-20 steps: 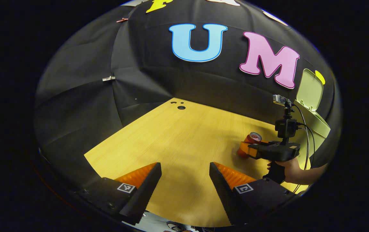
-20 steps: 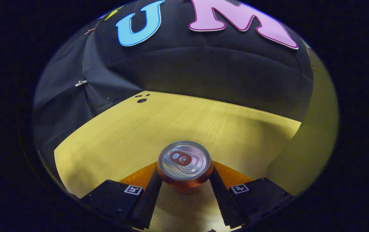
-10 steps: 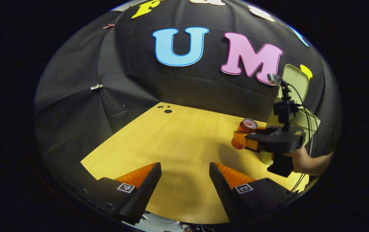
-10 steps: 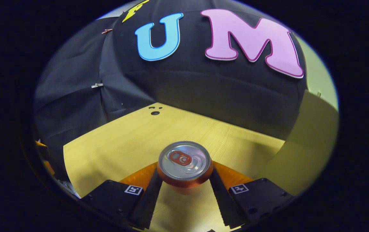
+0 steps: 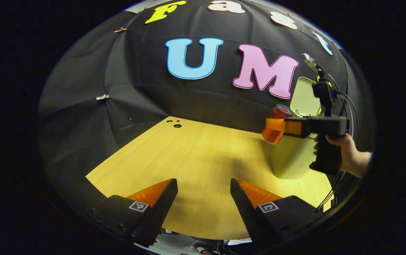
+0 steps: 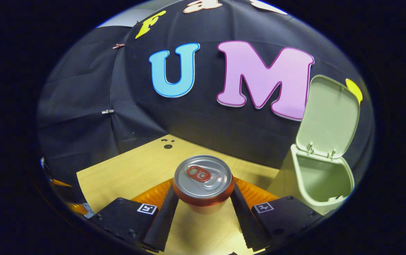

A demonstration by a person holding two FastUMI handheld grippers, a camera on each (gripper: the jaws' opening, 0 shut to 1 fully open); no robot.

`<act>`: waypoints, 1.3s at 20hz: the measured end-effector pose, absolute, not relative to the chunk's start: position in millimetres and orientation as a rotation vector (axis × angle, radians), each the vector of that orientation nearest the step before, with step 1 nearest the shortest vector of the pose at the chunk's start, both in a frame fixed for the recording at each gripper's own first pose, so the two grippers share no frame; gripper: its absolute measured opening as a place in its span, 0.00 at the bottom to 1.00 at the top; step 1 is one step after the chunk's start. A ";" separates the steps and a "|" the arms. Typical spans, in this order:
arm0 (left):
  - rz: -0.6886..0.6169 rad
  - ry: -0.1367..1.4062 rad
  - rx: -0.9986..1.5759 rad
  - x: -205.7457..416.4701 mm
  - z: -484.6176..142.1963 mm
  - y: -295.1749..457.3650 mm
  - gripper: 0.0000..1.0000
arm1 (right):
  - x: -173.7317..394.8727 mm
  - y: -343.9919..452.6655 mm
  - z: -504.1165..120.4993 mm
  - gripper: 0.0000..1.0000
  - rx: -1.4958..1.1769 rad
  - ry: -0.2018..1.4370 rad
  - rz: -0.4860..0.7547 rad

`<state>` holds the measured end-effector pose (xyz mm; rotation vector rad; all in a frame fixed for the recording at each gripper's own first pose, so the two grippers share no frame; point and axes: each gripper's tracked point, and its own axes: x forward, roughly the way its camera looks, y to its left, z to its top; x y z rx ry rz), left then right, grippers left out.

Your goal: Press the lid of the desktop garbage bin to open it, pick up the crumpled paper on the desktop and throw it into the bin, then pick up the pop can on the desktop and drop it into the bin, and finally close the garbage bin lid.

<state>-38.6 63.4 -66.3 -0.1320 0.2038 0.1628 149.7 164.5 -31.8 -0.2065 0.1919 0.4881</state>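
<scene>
Wooden desktop (image 5: 196,159) is backed by black cloth. Above it, the pop can (image 6: 203,182) is pinched upright between both fingers of the right gripper (image 6: 203,216), just beside the garbage bin (image 6: 321,184), whose lid (image 6: 328,117) is raised. The left gripper (image 5: 203,202) is held spread, with nothing between its fingers.

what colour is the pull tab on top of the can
Red, on a silver top; the pop can shows it best in the right gripper view, held in the right gripper.

The pop can (image 6: 203,182) is showing a shiny brushed-metal top with a glossy red tab; beside it, the garbage bin (image 6: 321,184) is looking like smooth matt plastic, while the table (image 5: 196,159) under the can is showing pale wood grain, probably laminate
</scene>
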 end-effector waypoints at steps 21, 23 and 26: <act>0.097 0.163 -0.100 -38.7 -57.1 56.9 0.96 | 162.4 -3.6 103.4 0.83 -0.073 0.063 0.184; 0.094 0.169 -0.116 -28.6 -56.8 48.5 0.96 | 172.6 -19.3 98.2 0.83 -0.082 0.075 0.171; 0.090 0.187 -0.117 -12.2 -61.7 36.8 0.96 | 189.0 -39.5 87.5 0.83 -0.076 0.103 0.153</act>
